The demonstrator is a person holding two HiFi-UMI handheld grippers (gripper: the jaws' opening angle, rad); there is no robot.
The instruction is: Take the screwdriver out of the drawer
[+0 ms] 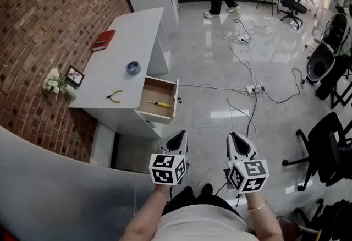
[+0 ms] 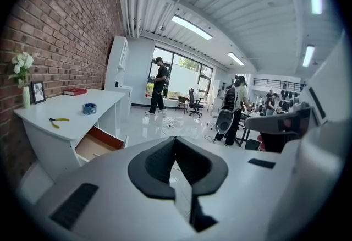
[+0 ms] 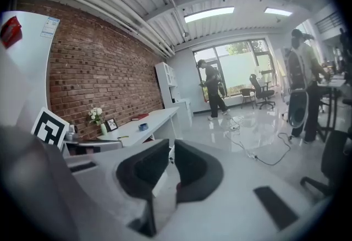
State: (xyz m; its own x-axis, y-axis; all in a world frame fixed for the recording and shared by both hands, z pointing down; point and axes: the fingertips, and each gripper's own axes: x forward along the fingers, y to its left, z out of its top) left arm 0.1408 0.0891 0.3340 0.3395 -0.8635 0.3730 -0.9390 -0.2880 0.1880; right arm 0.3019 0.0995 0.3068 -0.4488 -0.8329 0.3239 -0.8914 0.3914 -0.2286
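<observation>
Two empty pairs, left tongs and right tongs, both closed, hover well short of the open drawer ahead holding the screwdriver; arriving unopened could shove it deeper

The screwdriver lies in the drawer pulled out from the counter. On top, pliers lie beside the drawer, a tape roll beyond, a book farther still; flowers and frame stand by the wall
</observation>
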